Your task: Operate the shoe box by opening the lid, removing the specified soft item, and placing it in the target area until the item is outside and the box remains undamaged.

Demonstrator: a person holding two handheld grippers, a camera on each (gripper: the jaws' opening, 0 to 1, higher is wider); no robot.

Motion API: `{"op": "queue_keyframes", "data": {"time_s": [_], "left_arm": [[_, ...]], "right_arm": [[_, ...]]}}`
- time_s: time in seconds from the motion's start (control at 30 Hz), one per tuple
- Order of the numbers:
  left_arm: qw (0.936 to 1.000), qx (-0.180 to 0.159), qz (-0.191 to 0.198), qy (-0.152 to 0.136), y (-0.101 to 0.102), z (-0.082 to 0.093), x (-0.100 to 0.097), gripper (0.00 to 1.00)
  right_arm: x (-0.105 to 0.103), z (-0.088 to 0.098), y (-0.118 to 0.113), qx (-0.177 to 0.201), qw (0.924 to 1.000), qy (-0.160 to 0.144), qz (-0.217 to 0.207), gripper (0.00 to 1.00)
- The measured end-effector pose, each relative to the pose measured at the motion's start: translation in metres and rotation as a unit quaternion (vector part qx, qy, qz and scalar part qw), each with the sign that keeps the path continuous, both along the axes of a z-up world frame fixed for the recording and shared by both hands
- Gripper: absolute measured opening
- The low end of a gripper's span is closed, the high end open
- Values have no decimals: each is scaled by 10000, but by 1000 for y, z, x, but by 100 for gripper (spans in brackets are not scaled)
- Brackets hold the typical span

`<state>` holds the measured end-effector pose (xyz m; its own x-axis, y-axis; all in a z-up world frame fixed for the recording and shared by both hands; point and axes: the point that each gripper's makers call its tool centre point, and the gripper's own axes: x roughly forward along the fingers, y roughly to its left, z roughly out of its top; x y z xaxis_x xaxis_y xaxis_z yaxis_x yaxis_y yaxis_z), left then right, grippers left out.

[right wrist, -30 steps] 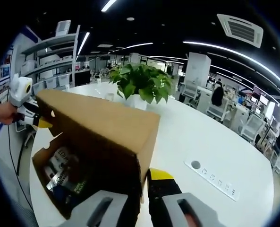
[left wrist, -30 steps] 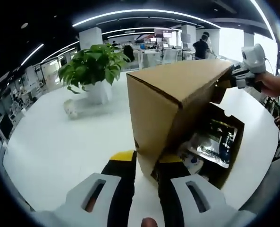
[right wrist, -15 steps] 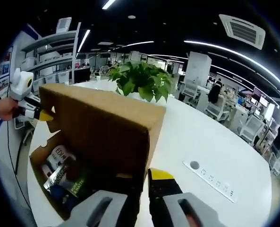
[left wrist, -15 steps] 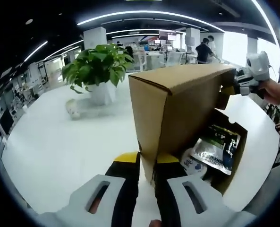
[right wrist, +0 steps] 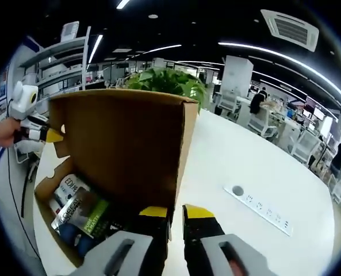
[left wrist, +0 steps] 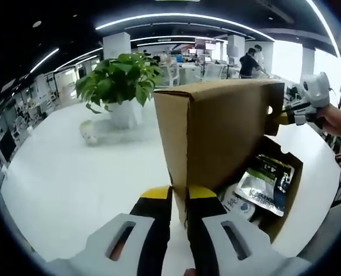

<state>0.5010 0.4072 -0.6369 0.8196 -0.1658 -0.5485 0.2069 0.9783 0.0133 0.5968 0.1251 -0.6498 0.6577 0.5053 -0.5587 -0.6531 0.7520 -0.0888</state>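
A brown cardboard shoe box stands on the white table with its lid (left wrist: 222, 132) raised almost upright. My left gripper (left wrist: 179, 195) is shut on the lid's near corner edge. At the lid's far corner the right gripper (left wrist: 286, 118) also grips it, held by a person's hand (left wrist: 337, 118). In the right gripper view my right gripper (right wrist: 176, 214) is shut on the lid (right wrist: 121, 149), with the left gripper (right wrist: 46, 135) at the opposite corner. Inside the box base (left wrist: 285, 210) lie several soft printed packets (left wrist: 268, 184) (right wrist: 81, 210).
A potted green plant (left wrist: 118, 80) (right wrist: 167, 83) stands on the table behind the box, and a small pale object (left wrist: 88, 132) lies beside it. A socket strip (right wrist: 265, 210) is set into the table (right wrist: 245, 172) right of the box. Shelves and office desks ring the room.
The lid has swung up from a slope to nearly upright, with both grippers still holding its corners. More of the packets inside now show.
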Motion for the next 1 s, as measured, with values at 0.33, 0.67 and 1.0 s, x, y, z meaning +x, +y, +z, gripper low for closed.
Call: {"op": "queue_keyframes", "data": {"time_s": [0.33,0.67,1.0], "left_arm": [[10000,-66,61,24,3,-1,7,6],[9999,-83,119,24,7,-1,16,5],[9998,-82,165,45,10,-2,25,5]], "right_arm": [[1,-4,3,68,9999,54,-72,3],[-6,-9,-2,92,9997,122,-193,3],[-19,-13,-5,99,9995,198,-234,3]]}}
